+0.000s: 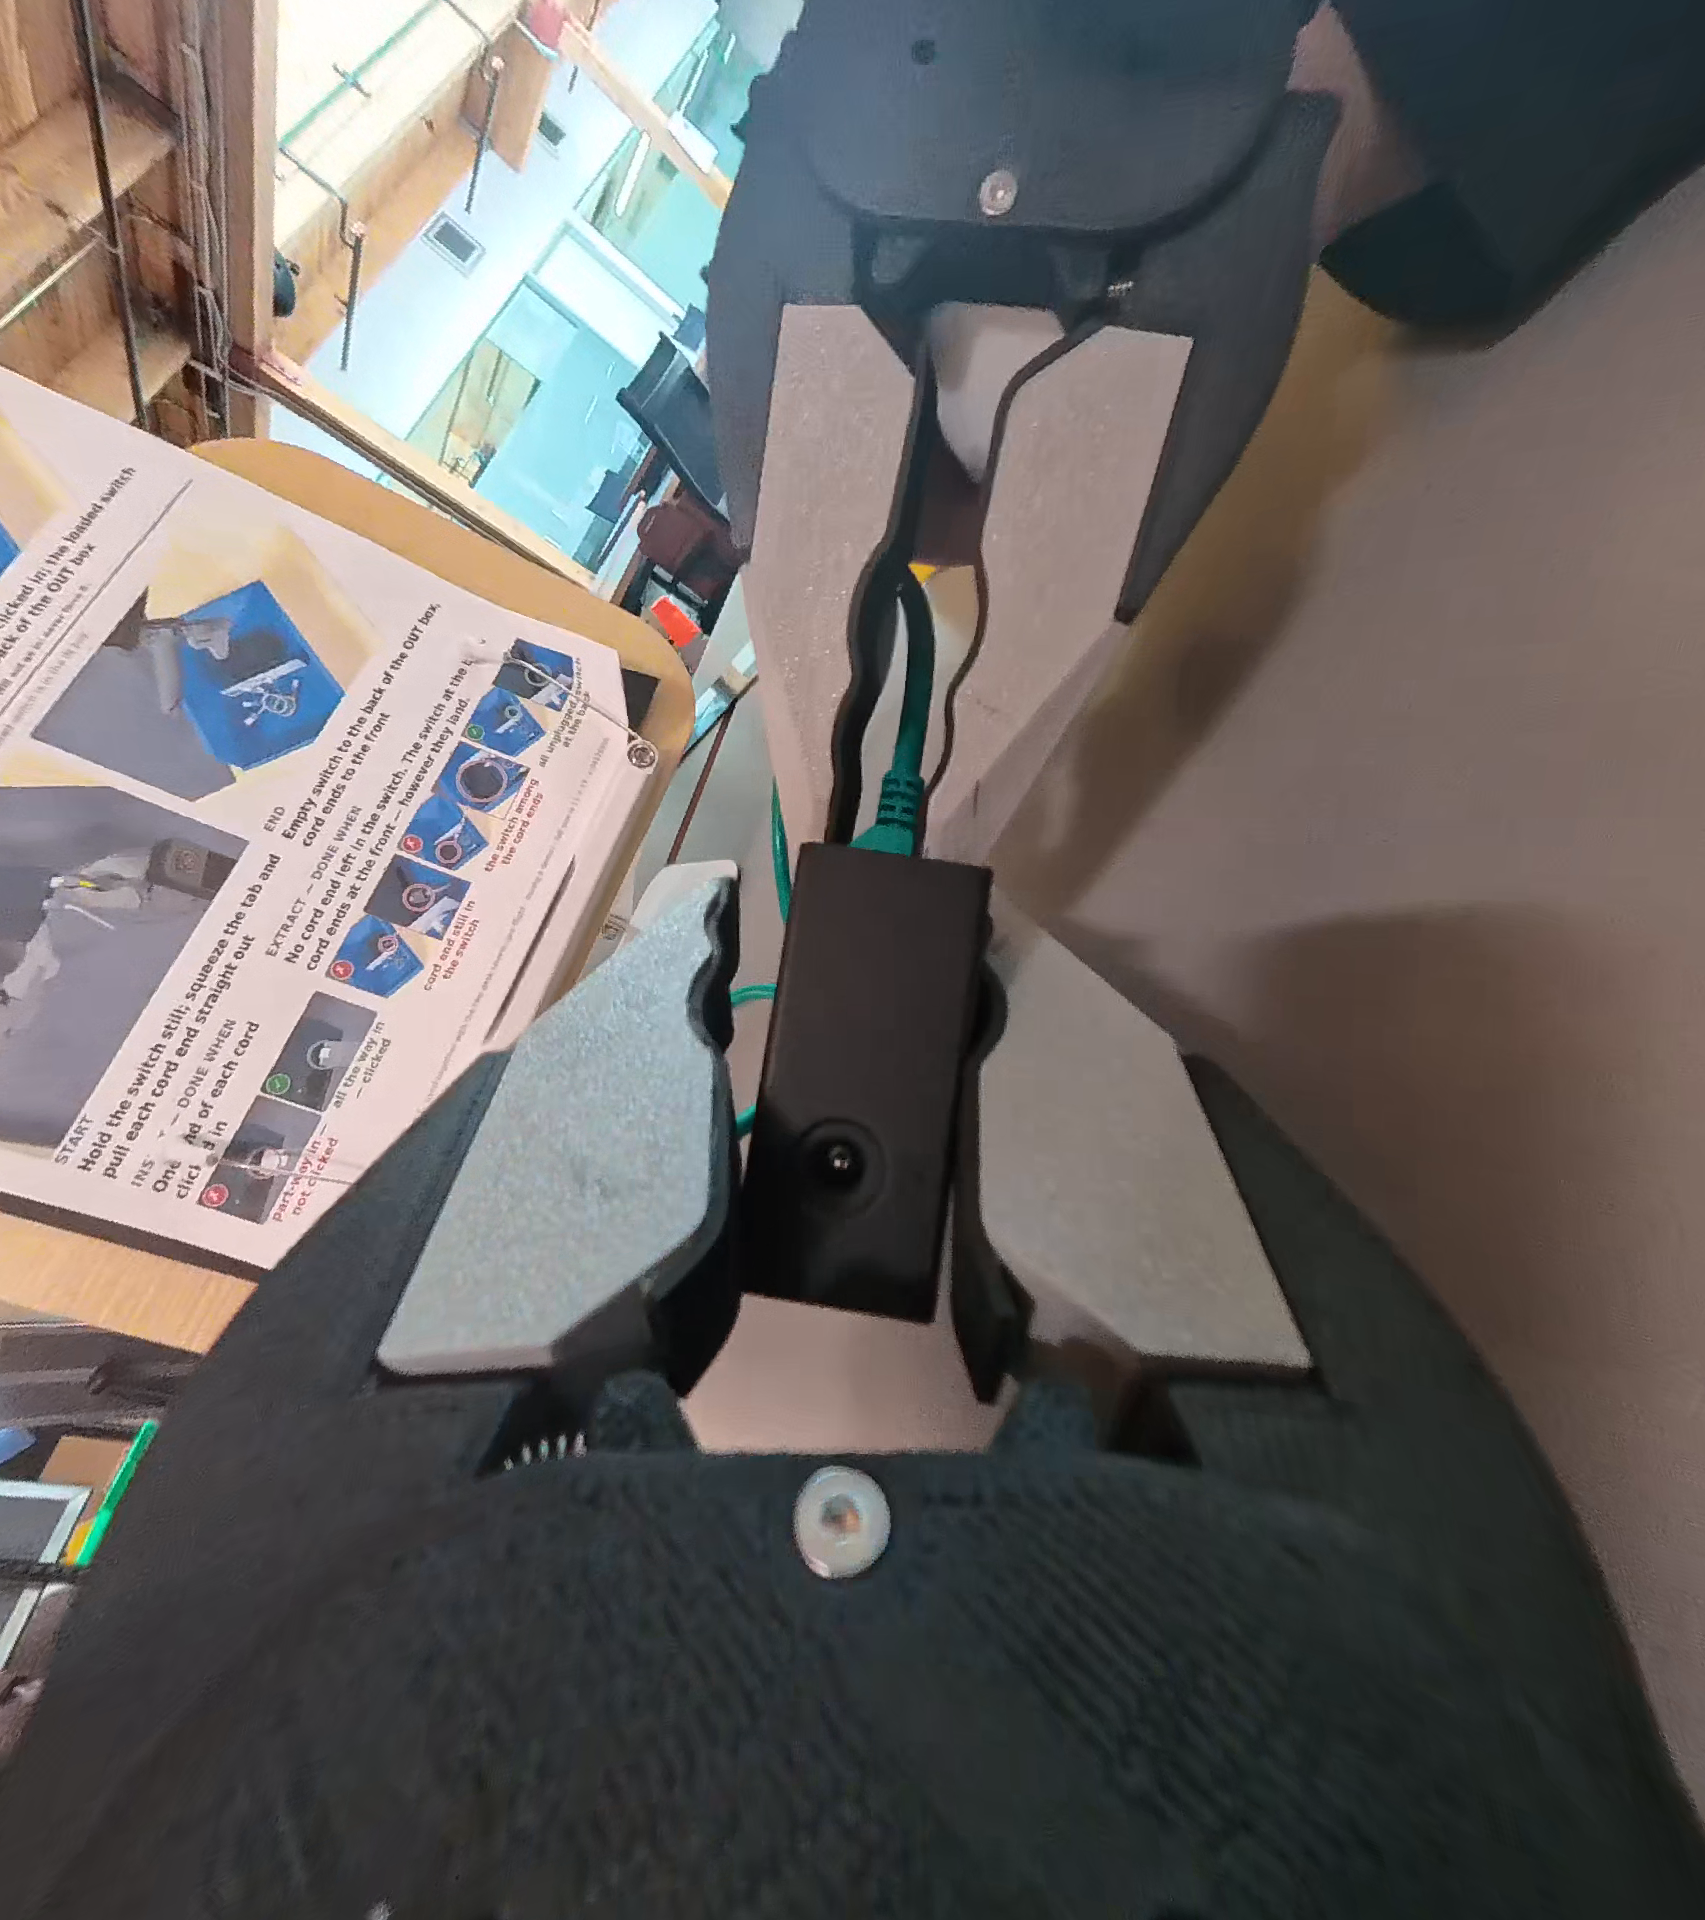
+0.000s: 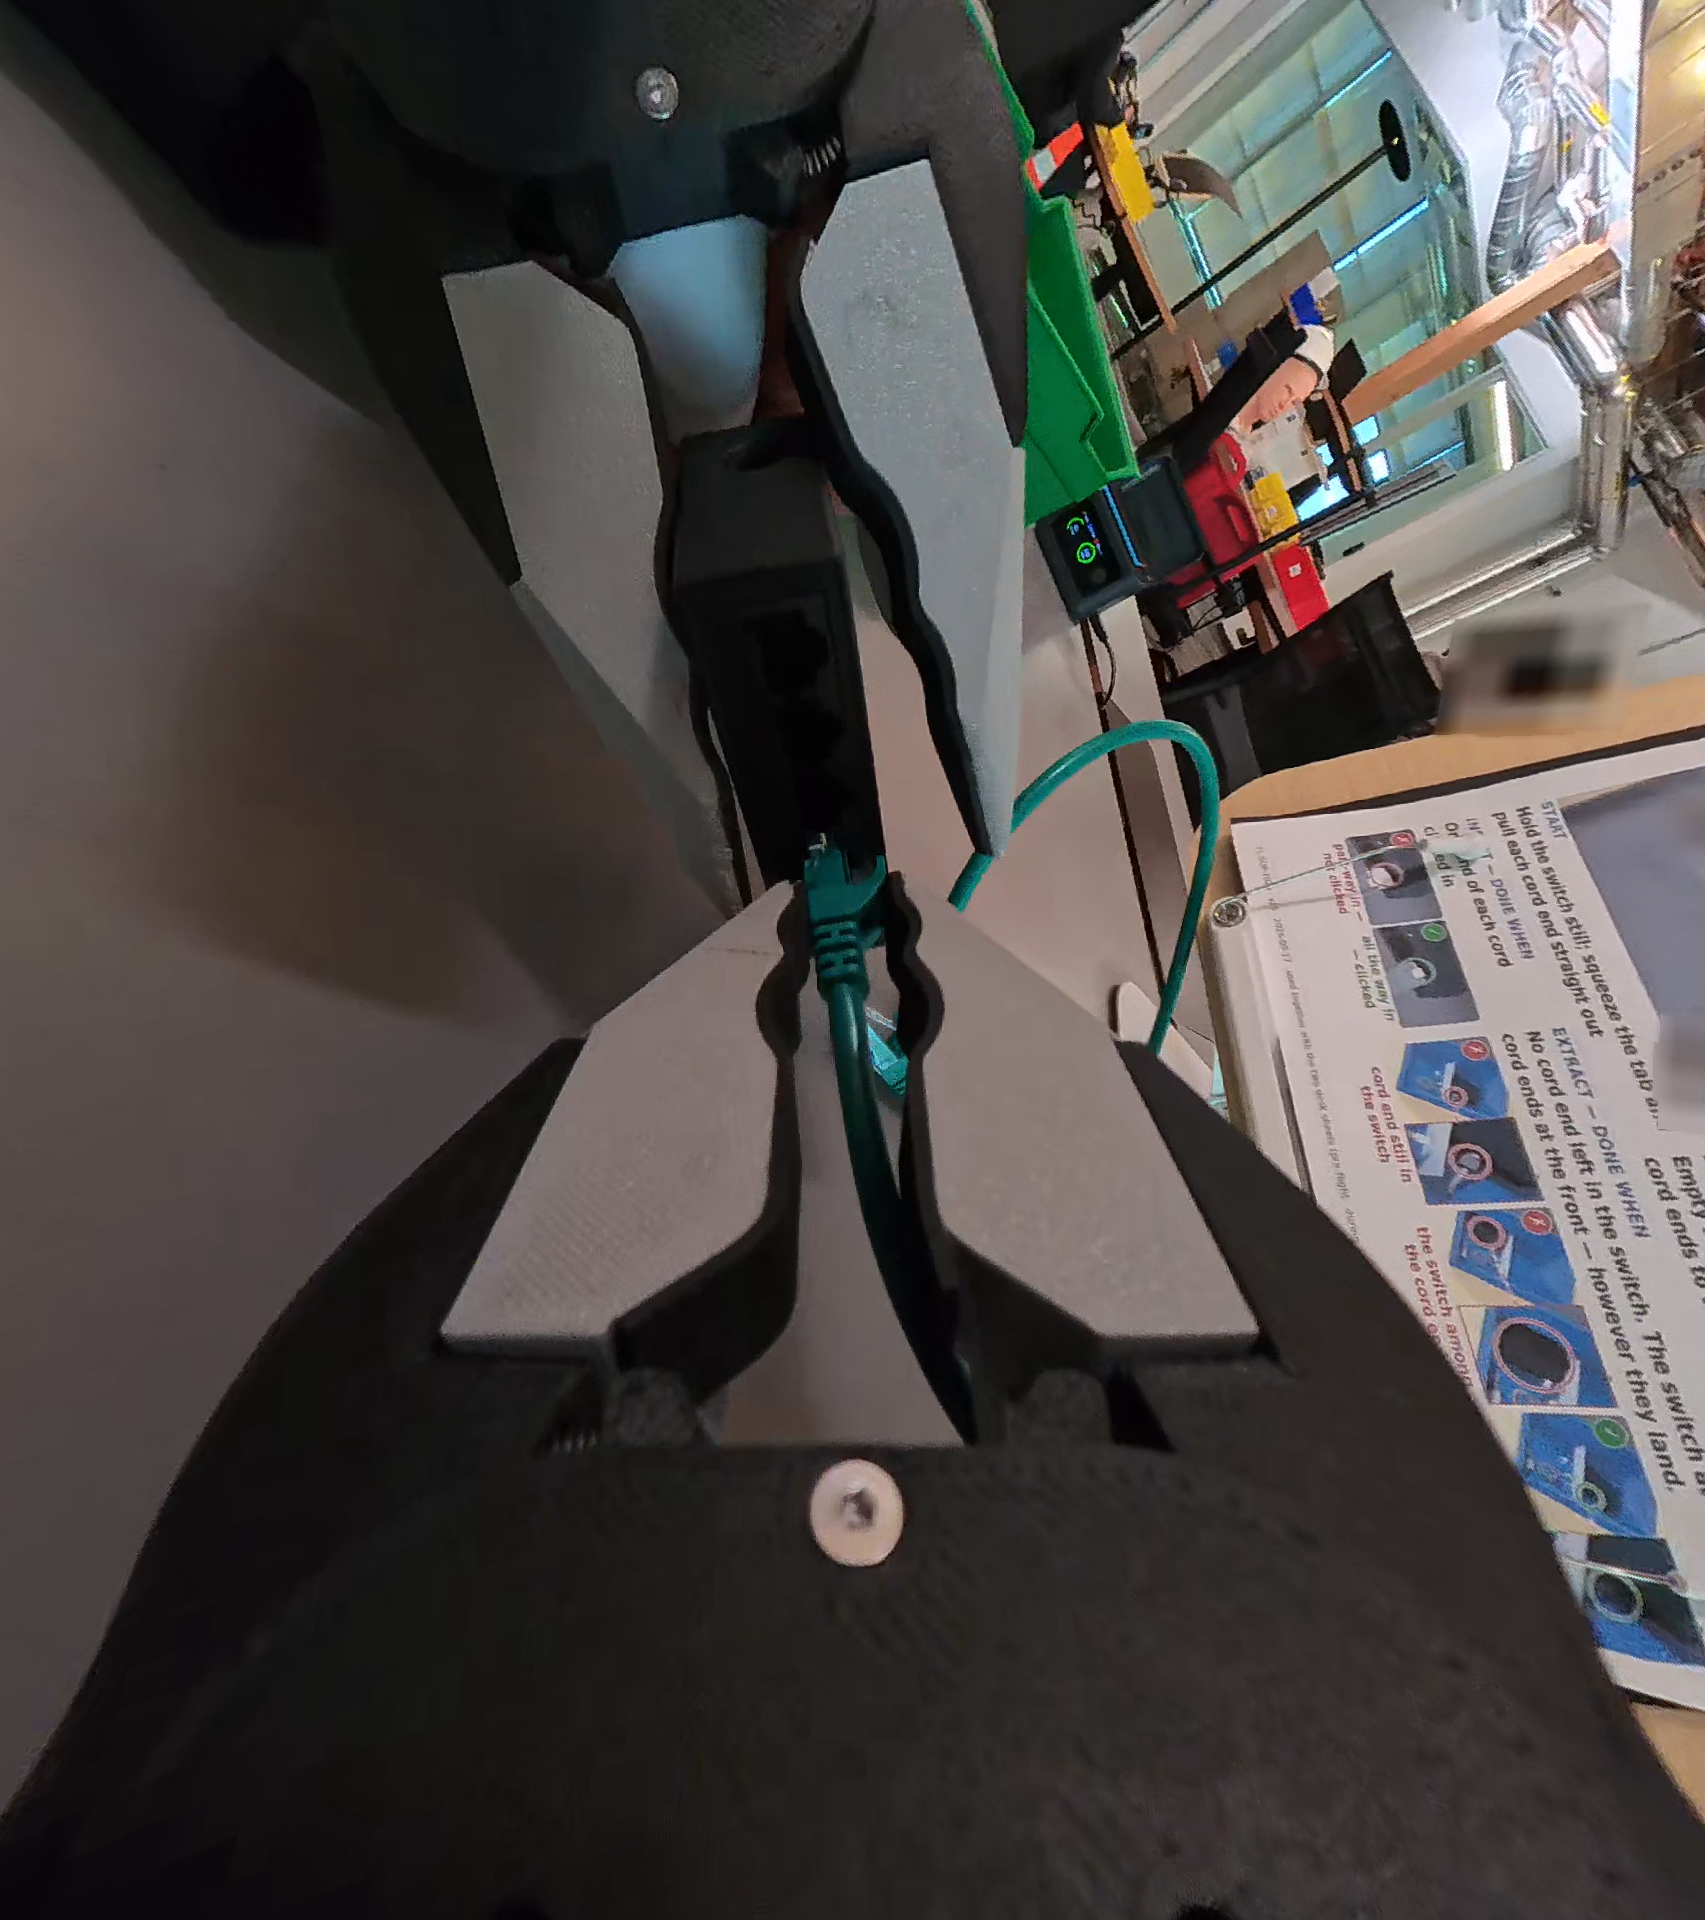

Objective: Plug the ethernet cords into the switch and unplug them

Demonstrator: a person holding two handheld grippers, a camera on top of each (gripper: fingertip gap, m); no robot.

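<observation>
Gripping the smooth black rectangular switch [image 1: 869, 1081] by its sides, the left gripper [image 1: 853, 997] has its grey textured jaws clamped. At the switch's far end, the right gripper [image 2: 853, 935] pinches the green ribbed ethernet cord [image 2: 832, 935] plug at a port. A laminated instruction sheet [image 1: 204, 831] lies beside the switch.

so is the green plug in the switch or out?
In, or partly: the green plug meets the switch port, pinched by the right gripper. Fully clicked: cannot tell.

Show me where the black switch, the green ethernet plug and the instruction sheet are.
switch [image 1: 869, 1049], left wrist view, its black top face.
green ethernet plug [image 2: 832, 914], right wrist view, its ribbed boot.
instruction sheet [image 1: 204, 831], left wrist view, middle of the page.
</observation>
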